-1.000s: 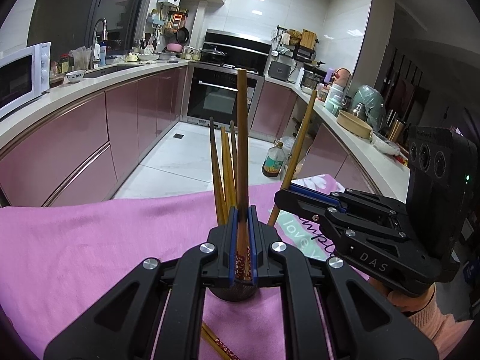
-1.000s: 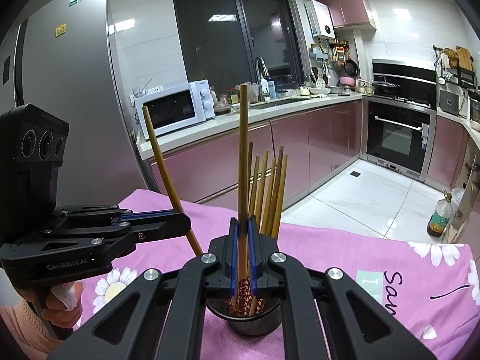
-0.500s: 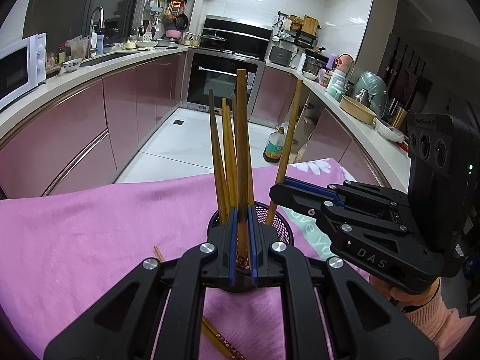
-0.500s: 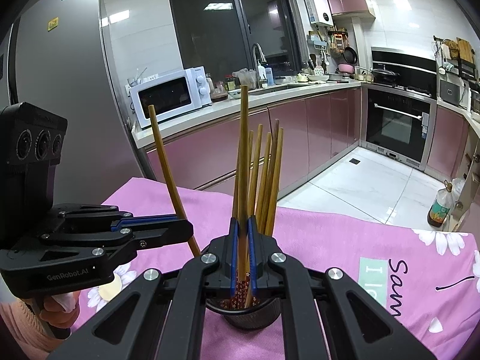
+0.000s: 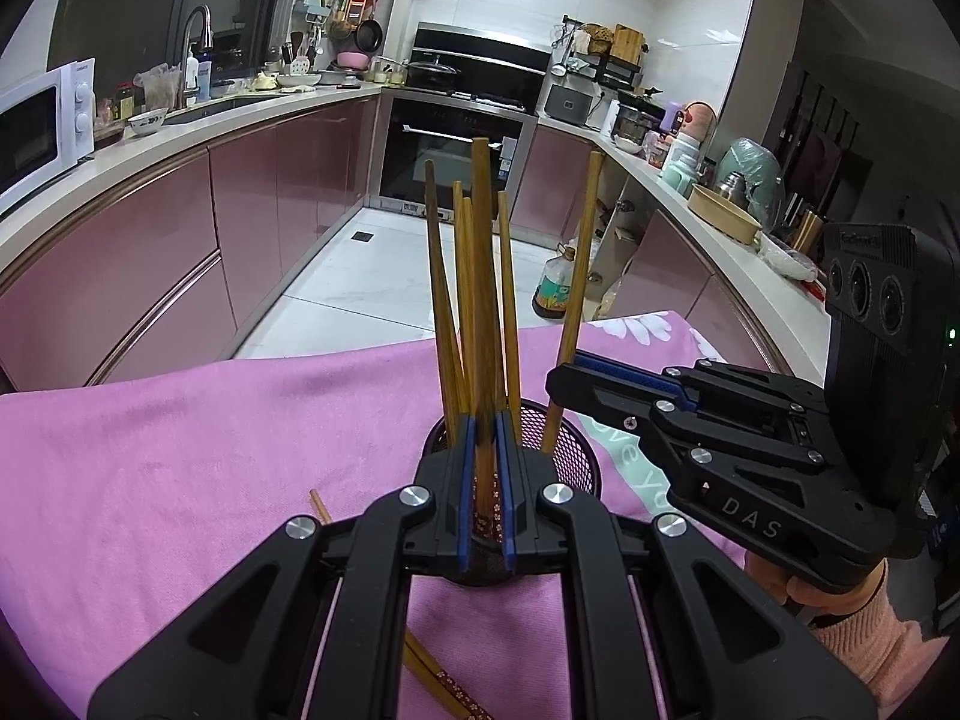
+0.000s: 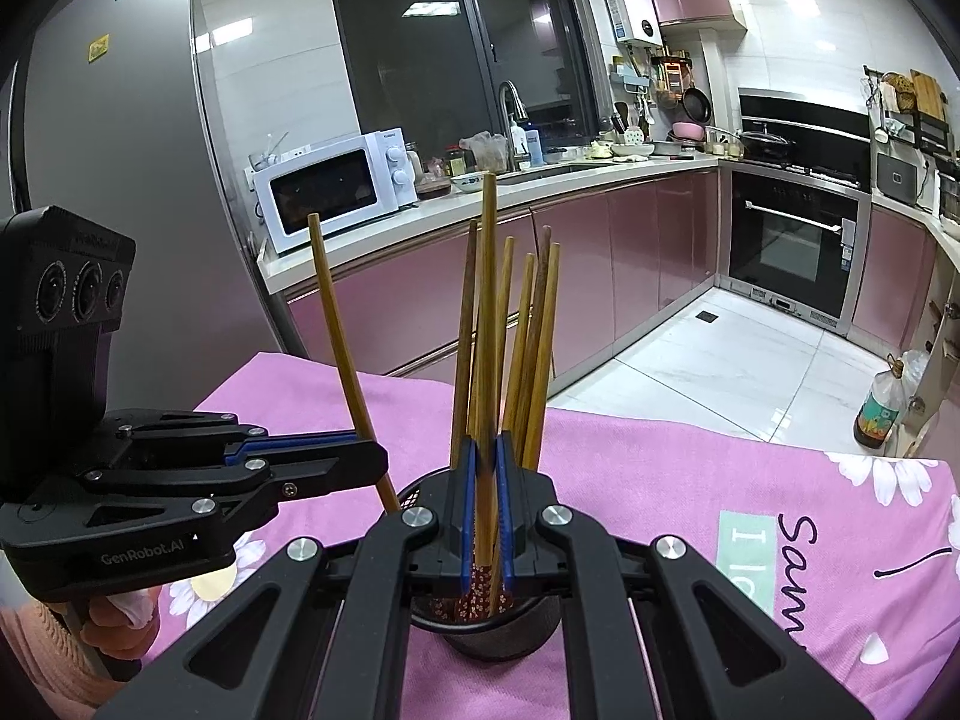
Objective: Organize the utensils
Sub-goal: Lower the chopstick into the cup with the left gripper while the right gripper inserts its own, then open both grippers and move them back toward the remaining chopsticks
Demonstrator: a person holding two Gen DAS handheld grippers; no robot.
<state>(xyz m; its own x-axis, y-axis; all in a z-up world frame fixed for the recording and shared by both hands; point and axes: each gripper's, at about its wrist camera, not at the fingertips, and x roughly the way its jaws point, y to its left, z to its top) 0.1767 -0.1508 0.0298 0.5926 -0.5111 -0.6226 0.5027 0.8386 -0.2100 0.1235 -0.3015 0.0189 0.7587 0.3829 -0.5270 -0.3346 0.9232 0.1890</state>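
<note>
A black mesh cup stands on the pink cloth and holds several wooden chopsticks. My left gripper is shut on one upright chopstick, its lower end inside the cup. My right gripper is shut on another upright chopstick that also reaches into the cup. Each gripper shows in the other's view: the right gripper at the right of the cup, the left gripper at the left.
Loose chopsticks lie on the pink flowered cloth under my left gripper. The table edge runs behind the cup, with kitchen floor beyond. A microwave and counters stand further back.
Both grippers have lowered their chopsticks into the cup, which now shows more fully below the fingers.
</note>
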